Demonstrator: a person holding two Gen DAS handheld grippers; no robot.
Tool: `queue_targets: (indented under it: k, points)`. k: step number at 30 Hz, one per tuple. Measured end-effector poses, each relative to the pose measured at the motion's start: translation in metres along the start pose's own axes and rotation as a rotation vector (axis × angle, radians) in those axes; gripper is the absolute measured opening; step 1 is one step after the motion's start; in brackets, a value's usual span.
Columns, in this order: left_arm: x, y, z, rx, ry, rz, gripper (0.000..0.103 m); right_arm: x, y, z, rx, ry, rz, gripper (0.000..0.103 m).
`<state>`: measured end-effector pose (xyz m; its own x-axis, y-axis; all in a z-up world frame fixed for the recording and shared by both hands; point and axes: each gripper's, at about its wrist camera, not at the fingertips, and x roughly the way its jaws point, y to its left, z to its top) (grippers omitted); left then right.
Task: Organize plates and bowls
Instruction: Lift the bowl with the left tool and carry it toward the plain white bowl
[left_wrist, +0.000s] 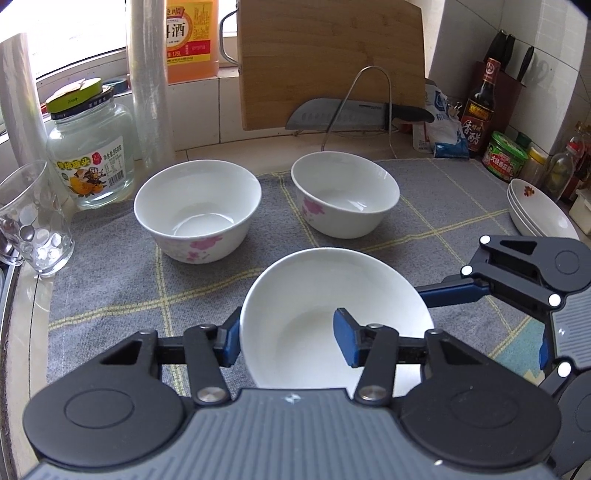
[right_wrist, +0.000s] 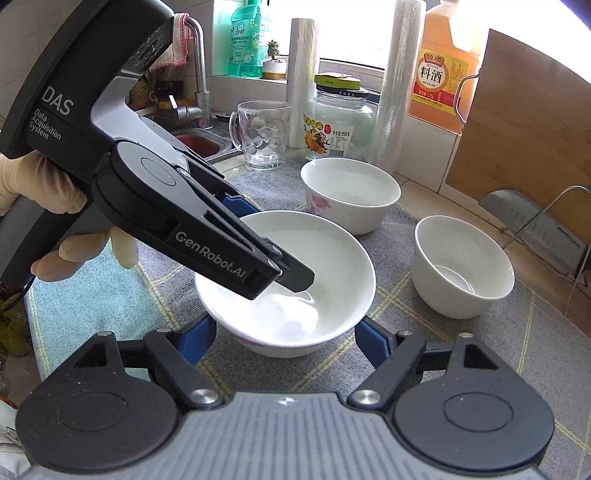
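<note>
Left gripper (left_wrist: 288, 341) clamped on near bowl (left_wrist: 317, 295) wall at mat's (left_wrist: 110, 295) near edge. Right gripper (right_wrist: 284, 338) pads flank its base; contact unclear.

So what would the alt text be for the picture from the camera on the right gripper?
A white bowl sits on a grey mat, gripped on its rim by the left gripper and flanked at its base by the right gripper fingers. Two more bowls stand behind, before a glass jar.
</note>
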<state>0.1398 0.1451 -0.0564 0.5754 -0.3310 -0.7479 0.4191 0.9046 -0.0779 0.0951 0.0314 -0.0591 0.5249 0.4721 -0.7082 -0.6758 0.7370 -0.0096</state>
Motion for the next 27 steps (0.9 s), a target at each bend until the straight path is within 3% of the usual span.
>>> queue_targets:
  k: [19,27]
  points:
    - [0.013,-0.091,0.002,0.07,0.004,-0.132,0.05,-0.075,-0.028,-0.053,0.069,0.039,-0.107,0.086]
    - [0.025,-0.12,0.005,0.102,0.011,-0.167,0.05,-0.087,-0.043,-0.075,0.108,0.066,-0.136,0.086]
